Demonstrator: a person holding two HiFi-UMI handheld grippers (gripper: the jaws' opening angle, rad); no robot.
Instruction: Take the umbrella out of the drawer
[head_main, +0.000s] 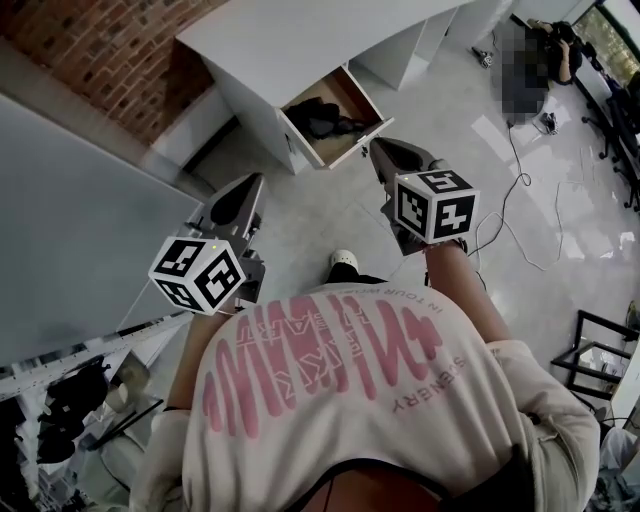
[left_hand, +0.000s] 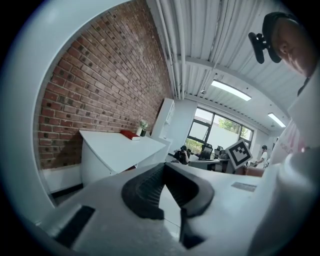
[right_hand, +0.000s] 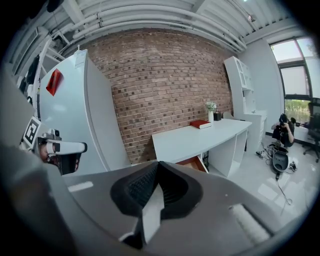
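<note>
A wooden drawer (head_main: 350, 135) stands pulled out from under the white desk (head_main: 290, 40). Inside it lies a black folded umbrella (head_main: 325, 120). Both grippers are held out over the floor, a good way short of the drawer. My left gripper (head_main: 248, 188) is down-left of it, jaws shut with nothing between them. My right gripper (head_main: 380, 150) is just right of the drawer's front, also shut and empty. In the left gripper view the jaws (left_hand: 164, 166) meet at the tips. The right gripper view shows its jaws (right_hand: 156, 164) closed, with the drawer's brown inside (right_hand: 194, 161) beyond them.
A brick wall (right_hand: 165, 80) runs behind the desk, which carries a red book (right_hand: 201, 123). A tall white panel (head_main: 70, 220) stands at the left. Cables (head_main: 520, 190) trail over the tiled floor at the right, near a seated person (head_main: 560, 55). My shoe (head_main: 343, 260) is below the grippers.
</note>
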